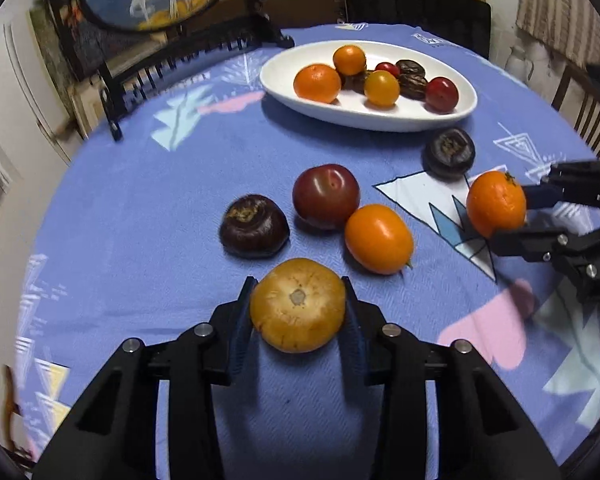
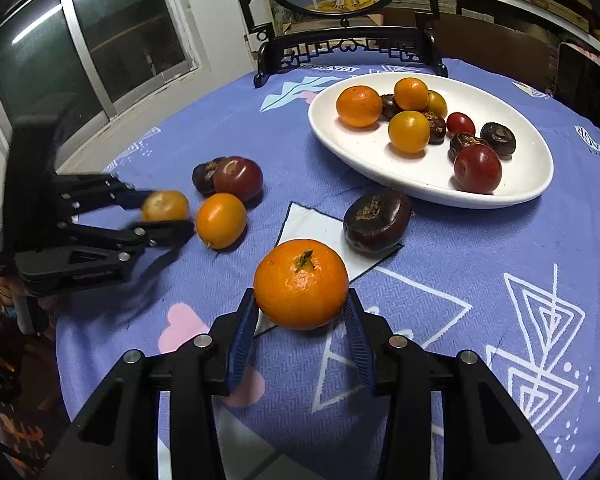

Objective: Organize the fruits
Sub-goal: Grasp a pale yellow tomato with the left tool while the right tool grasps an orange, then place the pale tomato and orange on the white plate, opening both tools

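Pretty dim indoor light from overhead, probably ceiling tubes, reflected as streaks in the dark window [image 2: 100, 40]. Soft shadows sit under the fruit. Heavy fisheye bending and black corners; the left gripper [image 2: 166, 216] looks motion-blurred.

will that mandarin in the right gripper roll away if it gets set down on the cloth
Probably a little: the mandarin looks round, so it may wobble. Its slightly flattened shape and the textured tablecloth should likely stop it quickly. Its skin looks dimpled, so the right gripper probably holds it without slipping.
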Demonstrator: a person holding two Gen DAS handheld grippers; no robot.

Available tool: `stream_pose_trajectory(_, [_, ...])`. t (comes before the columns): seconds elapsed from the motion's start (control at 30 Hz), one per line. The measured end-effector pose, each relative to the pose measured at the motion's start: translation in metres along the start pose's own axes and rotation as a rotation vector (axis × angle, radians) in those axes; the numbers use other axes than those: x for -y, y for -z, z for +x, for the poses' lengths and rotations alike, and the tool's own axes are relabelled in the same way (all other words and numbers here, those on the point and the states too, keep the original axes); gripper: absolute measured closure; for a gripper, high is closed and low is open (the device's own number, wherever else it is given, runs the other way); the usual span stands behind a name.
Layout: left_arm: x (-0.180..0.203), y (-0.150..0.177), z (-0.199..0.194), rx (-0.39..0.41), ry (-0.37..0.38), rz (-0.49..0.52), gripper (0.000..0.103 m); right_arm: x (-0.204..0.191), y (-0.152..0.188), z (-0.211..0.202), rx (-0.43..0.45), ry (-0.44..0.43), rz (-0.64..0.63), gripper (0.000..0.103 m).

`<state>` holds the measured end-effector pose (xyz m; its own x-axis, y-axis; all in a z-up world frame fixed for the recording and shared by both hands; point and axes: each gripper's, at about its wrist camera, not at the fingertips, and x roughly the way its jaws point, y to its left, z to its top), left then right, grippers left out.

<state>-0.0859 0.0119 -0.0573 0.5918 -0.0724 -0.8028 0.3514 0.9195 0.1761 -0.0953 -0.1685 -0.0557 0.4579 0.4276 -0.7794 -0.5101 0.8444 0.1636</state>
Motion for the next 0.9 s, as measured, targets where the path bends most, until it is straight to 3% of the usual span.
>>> stream_pose_trajectory(0.17, [0.01,-0.004,-0.015,0.054,-0.051,0.031,0.064,-0.005,0.004,-0.01,0.0,0.01,-0.026,0.059])
stream_pose_trajectory(0.37, [0.021,-0.011,-0.027,0.095,-0.059,0.028,0.064,-0.007,0.01,-0.018,0.0,0.024,-0.021,0.059])
stream_pose_trajectory(0.9, [0.038,-0.027,-0.026,0.097,-0.041,0.058,0.063,-0.008,0.018,-0.013,-0.033,0.003,-0.037,0.059])
